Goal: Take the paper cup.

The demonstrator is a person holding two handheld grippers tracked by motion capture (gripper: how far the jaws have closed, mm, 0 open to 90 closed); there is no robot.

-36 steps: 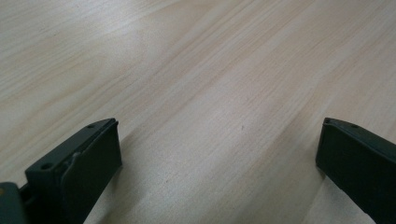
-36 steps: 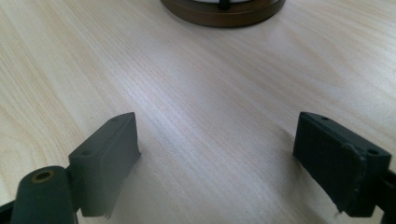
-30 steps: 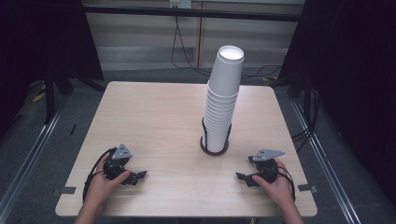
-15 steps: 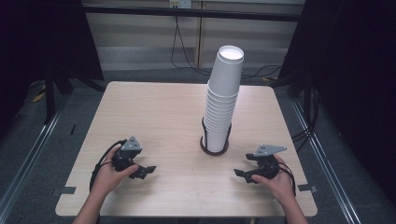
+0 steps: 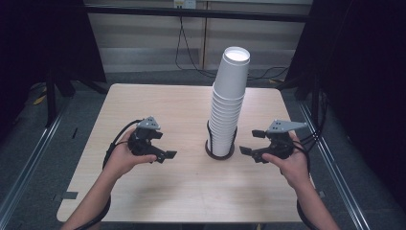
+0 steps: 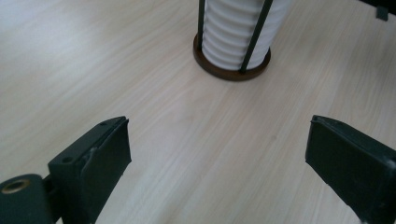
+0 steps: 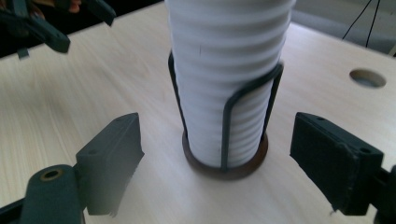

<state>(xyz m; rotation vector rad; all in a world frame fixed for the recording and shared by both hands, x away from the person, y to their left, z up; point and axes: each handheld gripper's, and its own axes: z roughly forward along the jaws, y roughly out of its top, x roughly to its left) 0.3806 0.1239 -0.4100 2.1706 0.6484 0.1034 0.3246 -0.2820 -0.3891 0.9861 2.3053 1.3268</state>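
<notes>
Your left gripper is above the table, and its jaws stand apart with nothing between them; below them you see only bare wood. The jaws closed a little a moment ago, but they are not together. From this gripper, the stack of cups is ahead and a little to the right, well apart from the jaws. In the left gripper view the stack of cups sits at the top, inside its holder.

Your right gripper is also in the air, on the other side of the stack. Its jaws have just been closing a little, but they are apart and they clamp nothing. In the right gripper view the stack of cups stands straight ahead of the jaws, near them but not touching. The holder has a dark round base and thin black wires that rise around the lowest cups. The stack is upright, and the top cup is open upward. Both grippers point toward the stack from opposite sides.
</notes>
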